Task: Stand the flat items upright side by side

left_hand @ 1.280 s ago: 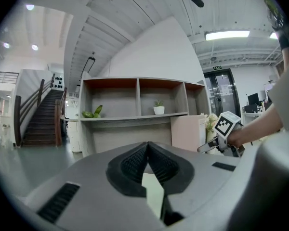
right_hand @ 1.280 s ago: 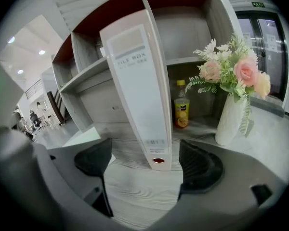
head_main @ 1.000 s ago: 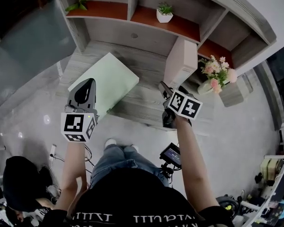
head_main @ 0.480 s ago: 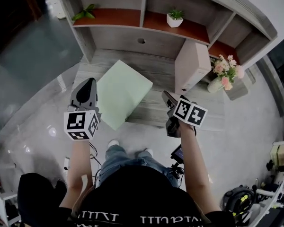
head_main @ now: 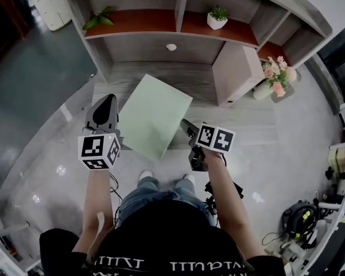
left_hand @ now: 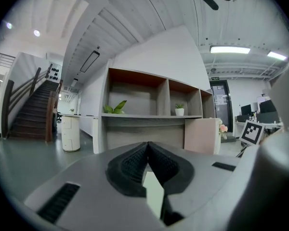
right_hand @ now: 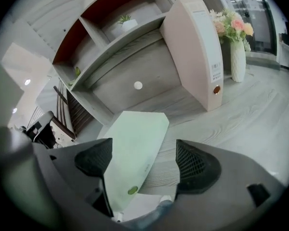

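Observation:
A pale green flat folder [head_main: 155, 117] lies flat on the grey wooden desk [head_main: 247, 119], one corner over the front edge. A pink folder [head_main: 237, 73] stands upright further back on the right. My left gripper [head_main: 107, 100] hovers just left of the green folder, its jaws shut with nothing held. My right gripper [head_main: 185, 124] is open at the green folder's near right edge. In the right gripper view the green folder [right_hand: 135, 148] runs in between the spread jaws of that gripper [right_hand: 144, 160], and the pink folder [right_hand: 192, 47] stands beyond.
A vase of pink flowers [head_main: 275, 79] stands right of the pink folder. The shelf unit [head_main: 178, 4] behind the desk holds a small potted plant [head_main: 217, 17] and a leafy sprig [head_main: 98, 19]. Grey floor [head_main: 34, 85] lies to the left.
My right gripper has moved left, up to the green folder's near right edge. The left gripper has kept its place beside the folder. The head view has shifted.

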The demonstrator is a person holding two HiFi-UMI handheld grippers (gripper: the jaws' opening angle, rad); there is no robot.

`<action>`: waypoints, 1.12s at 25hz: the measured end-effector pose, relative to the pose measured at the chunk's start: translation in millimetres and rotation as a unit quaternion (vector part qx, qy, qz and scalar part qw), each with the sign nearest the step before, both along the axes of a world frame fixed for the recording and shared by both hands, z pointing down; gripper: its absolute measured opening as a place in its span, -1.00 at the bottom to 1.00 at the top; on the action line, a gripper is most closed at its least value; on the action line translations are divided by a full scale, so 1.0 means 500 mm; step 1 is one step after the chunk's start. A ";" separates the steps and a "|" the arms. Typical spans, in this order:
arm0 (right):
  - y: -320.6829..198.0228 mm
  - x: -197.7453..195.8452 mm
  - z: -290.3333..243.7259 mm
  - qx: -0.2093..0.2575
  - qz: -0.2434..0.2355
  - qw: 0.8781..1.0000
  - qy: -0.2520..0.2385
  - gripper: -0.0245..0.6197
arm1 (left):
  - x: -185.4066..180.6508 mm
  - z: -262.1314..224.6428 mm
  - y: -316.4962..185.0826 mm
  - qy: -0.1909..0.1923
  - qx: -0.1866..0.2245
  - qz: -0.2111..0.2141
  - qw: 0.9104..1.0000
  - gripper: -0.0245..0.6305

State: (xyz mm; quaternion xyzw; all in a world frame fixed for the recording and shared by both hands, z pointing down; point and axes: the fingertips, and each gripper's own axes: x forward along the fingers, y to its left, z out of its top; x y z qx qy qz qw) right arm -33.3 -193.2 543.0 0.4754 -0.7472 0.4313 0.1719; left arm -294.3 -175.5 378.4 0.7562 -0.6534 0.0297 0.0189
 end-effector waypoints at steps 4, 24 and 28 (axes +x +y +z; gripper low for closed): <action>0.029 -0.048 0.054 -0.047 0.034 0.998 -0.020 0.38 | -0.028 0.018 -0.011 0.002 -0.010 0.029 1.000 -0.89; 0.036 -0.100 0.187 -0.137 0.090 0.985 0.055 0.39 | -0.047 0.120 -0.009 0.023 -0.060 0.112 0.992 -0.89; 0.052 -0.075 0.191 -0.146 0.115 0.982 0.040 0.38 | -0.023 0.120 -0.015 0.023 -0.060 0.124 0.990 -0.89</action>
